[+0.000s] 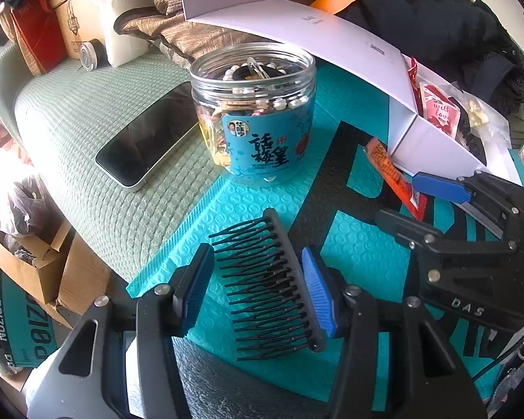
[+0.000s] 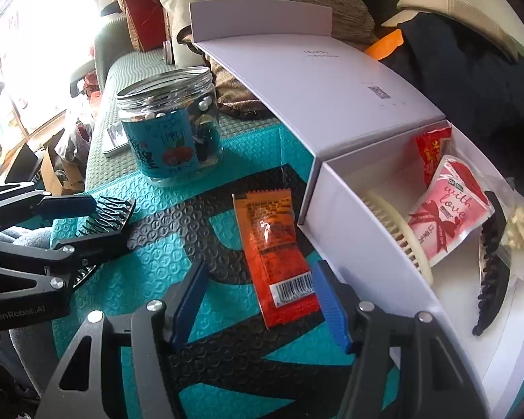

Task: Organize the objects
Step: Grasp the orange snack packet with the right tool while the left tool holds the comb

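The left gripper (image 1: 255,289) is observed open at lower centre of the left wrist view, its blue pads straddling the black comb (image 1: 272,286), which lies flat on the teal mat (image 1: 234,209); contact cannot be confirmed. The right gripper (image 2: 262,300) is seen open and empty at lower centre of its view, poised over the orange packet (image 2: 276,258). The white box (image 2: 332,188) stands open at right; the clear jar (image 1: 253,111) sits upper centre. For a sound grasp, closure across the comb's solid spine is advised rather than on the teeth, which are judged liable to flex and slip.
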Available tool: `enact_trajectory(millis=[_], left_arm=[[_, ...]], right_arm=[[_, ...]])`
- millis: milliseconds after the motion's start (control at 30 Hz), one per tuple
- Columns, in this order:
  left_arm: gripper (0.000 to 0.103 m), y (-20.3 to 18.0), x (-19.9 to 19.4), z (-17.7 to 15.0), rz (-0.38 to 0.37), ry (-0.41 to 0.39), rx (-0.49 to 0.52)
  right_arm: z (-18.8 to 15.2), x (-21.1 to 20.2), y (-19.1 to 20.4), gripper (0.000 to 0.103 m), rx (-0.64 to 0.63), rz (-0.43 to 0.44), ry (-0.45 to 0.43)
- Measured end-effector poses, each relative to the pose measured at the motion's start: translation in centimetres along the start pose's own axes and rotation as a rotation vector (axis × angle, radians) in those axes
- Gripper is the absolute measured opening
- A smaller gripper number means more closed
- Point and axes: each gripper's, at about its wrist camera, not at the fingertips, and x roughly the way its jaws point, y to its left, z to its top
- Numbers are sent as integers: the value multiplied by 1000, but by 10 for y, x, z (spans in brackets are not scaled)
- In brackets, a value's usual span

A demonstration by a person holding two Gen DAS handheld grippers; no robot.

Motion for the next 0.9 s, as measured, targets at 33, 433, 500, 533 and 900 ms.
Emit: enact_trajectory(millis=[33,433,500,533,900], left_arm=[[51,0,0,0,0,0,-1],[51,-5,-1,-2,11,-3,4],[51,-9,-2,-4,-3,-3,6],[51,-12,-3,-6,-11,-2,11],[51,-62,-14,-28,-94,1,125]], right_arm=[[1,1,-2,57,15,3,-2],[-1,-6,-1,20,6,-26,-2],[-7,-11,1,20,-2,-22,9],[-10,-14,2,20,-4,-23,15],[-57,-52,-5,20,64,-26,110]])
